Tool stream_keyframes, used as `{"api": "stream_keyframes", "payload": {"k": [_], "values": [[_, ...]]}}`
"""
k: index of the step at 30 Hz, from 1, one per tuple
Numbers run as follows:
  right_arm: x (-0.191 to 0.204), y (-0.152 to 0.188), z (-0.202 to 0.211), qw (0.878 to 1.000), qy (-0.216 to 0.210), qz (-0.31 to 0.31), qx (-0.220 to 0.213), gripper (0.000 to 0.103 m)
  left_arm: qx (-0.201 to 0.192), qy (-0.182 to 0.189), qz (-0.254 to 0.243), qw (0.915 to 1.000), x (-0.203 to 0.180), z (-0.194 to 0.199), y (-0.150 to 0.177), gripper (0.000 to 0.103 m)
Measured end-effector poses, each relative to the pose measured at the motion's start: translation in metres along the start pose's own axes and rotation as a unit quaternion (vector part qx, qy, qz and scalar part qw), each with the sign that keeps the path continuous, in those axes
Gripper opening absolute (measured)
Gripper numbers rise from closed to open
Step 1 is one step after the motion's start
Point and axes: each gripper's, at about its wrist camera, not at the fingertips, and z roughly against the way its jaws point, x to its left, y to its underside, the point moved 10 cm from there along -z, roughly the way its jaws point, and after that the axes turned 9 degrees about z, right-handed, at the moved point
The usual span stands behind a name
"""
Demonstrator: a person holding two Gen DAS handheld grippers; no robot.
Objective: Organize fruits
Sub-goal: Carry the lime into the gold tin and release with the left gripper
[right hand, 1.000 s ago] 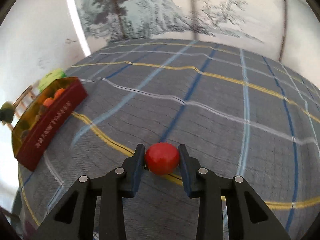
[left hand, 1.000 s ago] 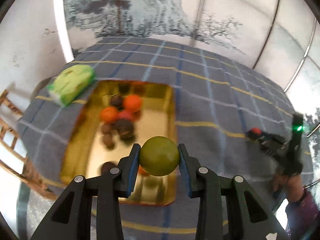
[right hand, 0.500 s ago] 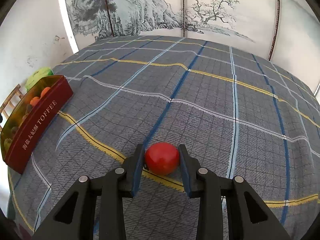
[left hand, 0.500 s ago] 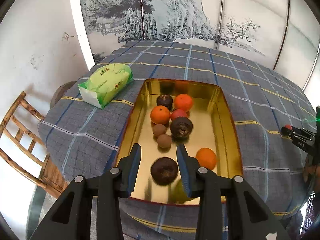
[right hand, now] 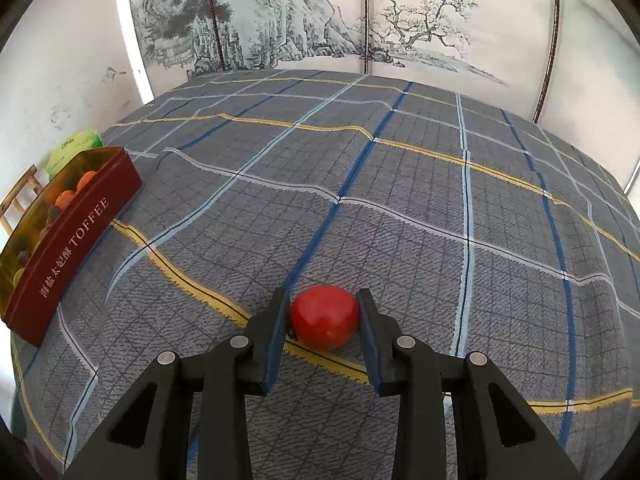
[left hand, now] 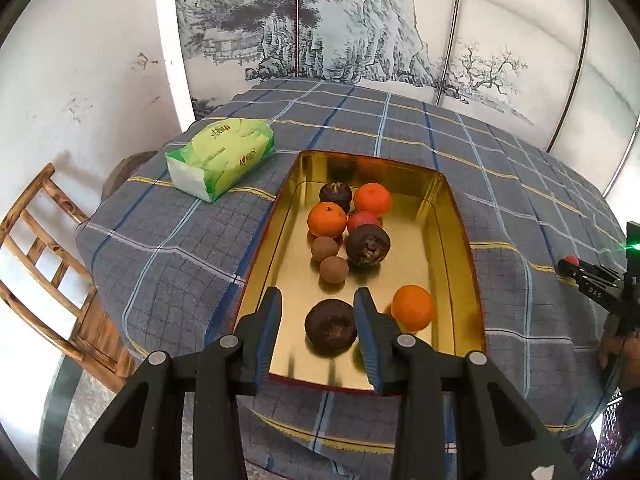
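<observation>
- Two grippers are at work. Nearest us, the left gripper (left hand: 318,294) hangs over the near end of the tin (left hand: 460,216). Its jaws have just been opening and grip nothing. The dark fruit (left hand: 331,327) seen between them lies on the tin floor, with the pads clear of it.
- The right gripper (right hand: 322,296) is clamped on the red fruit (right hand: 324,318), low over the cloth (right hand: 400,200) and well apart from the tin. We cannot tell whether the fruit touches the cloth.
- We judge the step in hand to be carrying this red fruit across to the tin.
- We should lift it clear of the cloth first, so the folds do not drag on it, and keep the squeeze steady, since a round, smooth fruit may roll out of flat pads.
- We should draw the left gripper back from the tin first, to leave the right one room.
- Just beside the dark fruit sits an orange (left hand: 412,308). Farther in, the other fruits cluster toward the middle and far end.
- The bare floor along the tin's right side looks the best landing spot. We should release low so nothing bounces or knocks its neighbours.
- Beyond the tin's left corner lies a tissue pack (left hand: 222,158), out of the way.
</observation>
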Motion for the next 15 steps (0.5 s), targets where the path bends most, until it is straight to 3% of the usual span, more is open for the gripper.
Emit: {"api": "stream_keyframes", "payload": {"k": [1, 3, 5, 8, 11, 15], "values": [[0.0, 0.0, 0.001, 1.0, -0.003, -0.003, 0.001, 0.035, -0.002, -0.001, 0.002, 1.0, 0.001, 0.002, 0.001, 0.039], [0.002, -0.002, 0.004, 1.0, -0.013, -0.012, -0.001, 0.035, -0.011, -0.012, 0.008, 0.9998, 0.004, 0.008, 0.002, 0.057], [0.007, -0.008, 0.013, 1.0, -0.019, -0.011, -0.01, 0.035, -0.024, -0.024, 0.011, 0.9994, 0.008, 0.015, 0.004, 0.065], [0.023, -0.022, 0.027, 0.999, -0.041, -0.006, -0.025, 0.035, -0.033, -0.039, 0.003, 0.9987, 0.01, 0.023, 0.006, 0.067], [0.05, -0.043, 0.043, 0.997, -0.069, 0.009, -0.044, 0.035, -0.041, -0.047, 0.002, 0.9981, 0.012, 0.031, 0.009, 0.077], [0.098, -0.07, 0.059, 0.991, -0.109, 0.043, -0.065, 0.035, -0.046, -0.038, 0.007, 0.9982, 0.012, 0.041, 0.012, 0.082]]}}
